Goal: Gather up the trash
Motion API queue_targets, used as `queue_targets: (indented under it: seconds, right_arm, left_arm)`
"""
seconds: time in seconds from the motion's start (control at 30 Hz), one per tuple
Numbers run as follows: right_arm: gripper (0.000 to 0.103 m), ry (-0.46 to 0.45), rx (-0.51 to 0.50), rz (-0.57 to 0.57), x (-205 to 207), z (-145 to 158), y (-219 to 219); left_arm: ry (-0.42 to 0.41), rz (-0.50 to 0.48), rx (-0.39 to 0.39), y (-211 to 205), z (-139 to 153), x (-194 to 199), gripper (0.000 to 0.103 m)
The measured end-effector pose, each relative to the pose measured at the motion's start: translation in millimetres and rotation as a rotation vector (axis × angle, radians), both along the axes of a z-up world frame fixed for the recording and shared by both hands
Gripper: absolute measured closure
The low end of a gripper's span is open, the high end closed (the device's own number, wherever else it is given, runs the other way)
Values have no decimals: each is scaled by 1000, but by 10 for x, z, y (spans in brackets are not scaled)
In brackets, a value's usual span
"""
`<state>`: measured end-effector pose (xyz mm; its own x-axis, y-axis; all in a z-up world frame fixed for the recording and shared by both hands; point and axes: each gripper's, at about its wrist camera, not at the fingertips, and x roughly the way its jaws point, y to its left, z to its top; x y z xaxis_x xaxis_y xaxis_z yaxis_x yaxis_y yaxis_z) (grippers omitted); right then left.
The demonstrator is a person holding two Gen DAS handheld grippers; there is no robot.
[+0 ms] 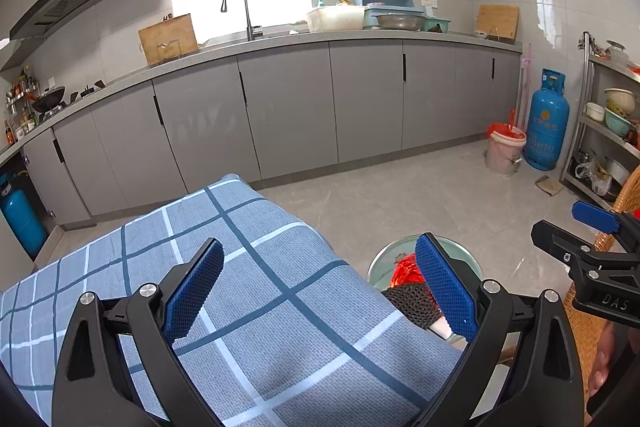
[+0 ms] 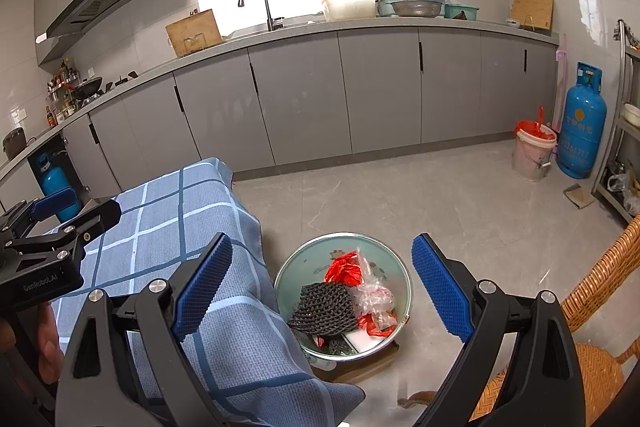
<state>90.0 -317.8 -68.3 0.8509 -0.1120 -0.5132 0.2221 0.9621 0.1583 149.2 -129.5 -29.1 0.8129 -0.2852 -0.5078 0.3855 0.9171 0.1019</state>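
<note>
Below and between my right gripper's (image 2: 322,291) spread blue pads sits the metal basin (image 2: 394,269) on the floor, a wide round bowl with a pale green inside, resting on a flat piece of cardboard (image 2: 370,363). In it lies the trash: a black foam fruit net (image 2: 324,309) with an open mesh, largest of the lot and nearest my left-hand pad; beside it toward the right-hand pad a wad of clear crinkled plastic (image 2: 374,293); beyond that a crumpled red bag (image 2: 343,269); and a small white scrap (image 2: 366,339) at the near rim. My right jaws stand wide apart and grip nothing. My left gripper (image 1: 320,293) is likewise spread wide and empty, hovering over the blue checked cloth (image 1: 248,267) that fills the space between its pads; from there the basin shows just behind the right-hand pad, with the net and red bag peeking past it. Far ahead of both jaws, against the grey cabinets (image 2: 376,87), a pale bucket (image 2: 534,155) lined with a red bag stands beside a blue gas cylinder (image 2: 580,123).
</note>
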Motion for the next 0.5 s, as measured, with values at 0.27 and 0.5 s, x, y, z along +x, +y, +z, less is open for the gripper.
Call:
queue_targets:
  seconds: [0.27, 0.5]
  right_arm:
    - [12, -2, 3, -2, -8, 20, -8]
    - [12, -2, 4, -1, -11, 28, -9]
  left_arm:
    - [1, -1, 2, 11, 10, -3, 7]
    - [-13, -4, 16, 24, 3, -22, 6]
